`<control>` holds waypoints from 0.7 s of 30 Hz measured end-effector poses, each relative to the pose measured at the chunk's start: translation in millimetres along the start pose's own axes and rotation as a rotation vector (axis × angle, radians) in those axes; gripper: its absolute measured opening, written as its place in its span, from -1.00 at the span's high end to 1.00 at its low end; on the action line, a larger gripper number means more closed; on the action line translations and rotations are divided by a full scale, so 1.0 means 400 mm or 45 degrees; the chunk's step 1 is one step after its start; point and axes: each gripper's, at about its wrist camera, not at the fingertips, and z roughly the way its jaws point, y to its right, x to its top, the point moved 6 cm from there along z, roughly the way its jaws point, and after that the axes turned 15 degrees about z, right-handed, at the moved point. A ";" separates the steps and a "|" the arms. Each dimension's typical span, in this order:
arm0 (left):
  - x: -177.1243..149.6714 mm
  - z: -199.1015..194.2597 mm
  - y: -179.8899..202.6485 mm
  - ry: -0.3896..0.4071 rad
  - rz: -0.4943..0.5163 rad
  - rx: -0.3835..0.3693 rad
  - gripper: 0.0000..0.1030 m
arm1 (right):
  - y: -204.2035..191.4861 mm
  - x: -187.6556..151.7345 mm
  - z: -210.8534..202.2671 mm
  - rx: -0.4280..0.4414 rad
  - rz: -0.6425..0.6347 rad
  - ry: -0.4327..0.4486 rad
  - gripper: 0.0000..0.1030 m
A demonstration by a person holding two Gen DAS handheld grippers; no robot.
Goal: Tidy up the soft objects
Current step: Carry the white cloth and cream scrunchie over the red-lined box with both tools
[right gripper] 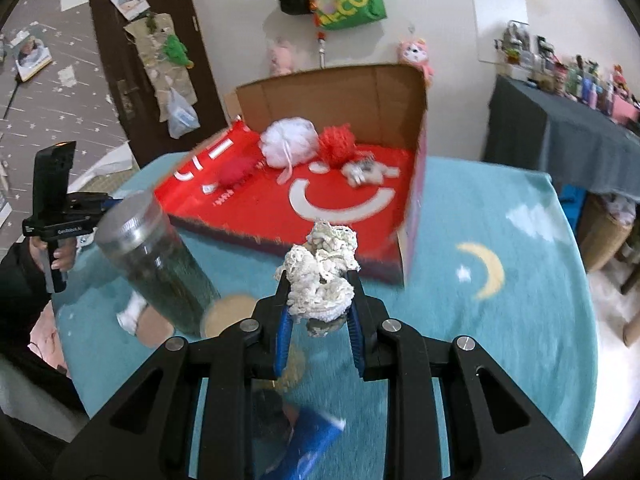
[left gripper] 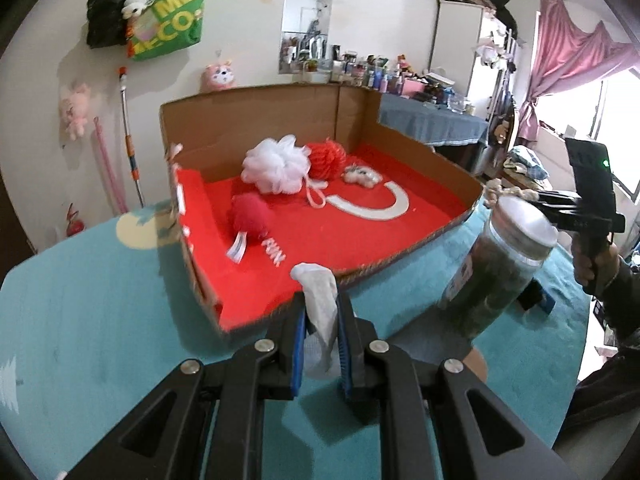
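The left gripper (left gripper: 320, 312) has its fingers (left gripper: 298, 344) narrow, pressed on a thin white cloth (left gripper: 320, 300) that stands up between the blue pads and hangs below them. The right gripper (right gripper: 320, 300) is also narrow, and its fingers (right gripper: 282, 336) clamp a crumpled cream lace piece (right gripper: 322, 276), which bulges above the tips.

Ahead of both pairs of fingers lies an open cardboard box (left gripper: 256, 108) with a red floor, resting on a teal mat (left gripper: 100, 300). Inside it, toward the far wall, are a white puff (left gripper: 276, 166), a red puff (left gripper: 328, 158) just beside it, a small grey-white toy (left gripper: 360, 176) and a darker red ball (left gripper: 248, 212) nearer the front.

A tall jar (left gripper: 500, 268) with dark contents stands between the two grippers, right of the left fingers and left of the right fingers. A blue object (right gripper: 308, 440), blurred, lies under the right fingers.
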 end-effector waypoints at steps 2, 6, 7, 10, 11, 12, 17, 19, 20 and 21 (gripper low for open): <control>0.025 0.009 -0.001 0.008 -0.005 -0.028 0.71 | -0.010 0.024 0.006 0.011 -0.015 0.006 0.56; 0.074 0.051 -0.014 -0.018 -0.051 -0.067 0.71 | -0.038 0.075 0.044 0.019 -0.046 -0.011 0.56; 0.080 0.058 -0.015 -0.028 -0.058 -0.066 0.71 | -0.041 0.087 0.056 0.009 -0.053 -0.018 0.56; 0.103 0.103 -0.029 -0.094 -0.091 -0.041 0.71 | -0.054 0.121 0.109 -0.051 -0.073 -0.055 0.56; 0.106 0.117 -0.035 -0.120 -0.105 -0.029 0.71 | -0.057 0.129 0.128 -0.074 -0.076 -0.072 0.55; 0.108 0.129 -0.038 -0.142 -0.118 -0.015 0.71 | -0.059 0.138 0.152 -0.102 -0.082 -0.097 0.55; 0.117 0.201 -0.063 -0.277 -0.170 0.040 0.71 | -0.053 0.168 0.249 -0.254 -0.102 -0.203 0.55; 0.122 0.226 -0.066 -0.321 -0.159 0.046 0.71 | -0.043 0.172 0.282 -0.305 -0.092 -0.250 0.55; 0.123 0.236 -0.066 -0.339 -0.157 0.052 0.71 | -0.038 0.171 0.295 -0.326 -0.092 -0.272 0.55; 0.123 0.249 -0.070 -0.364 -0.156 0.063 0.71 | -0.034 0.170 0.310 -0.349 -0.096 -0.298 0.55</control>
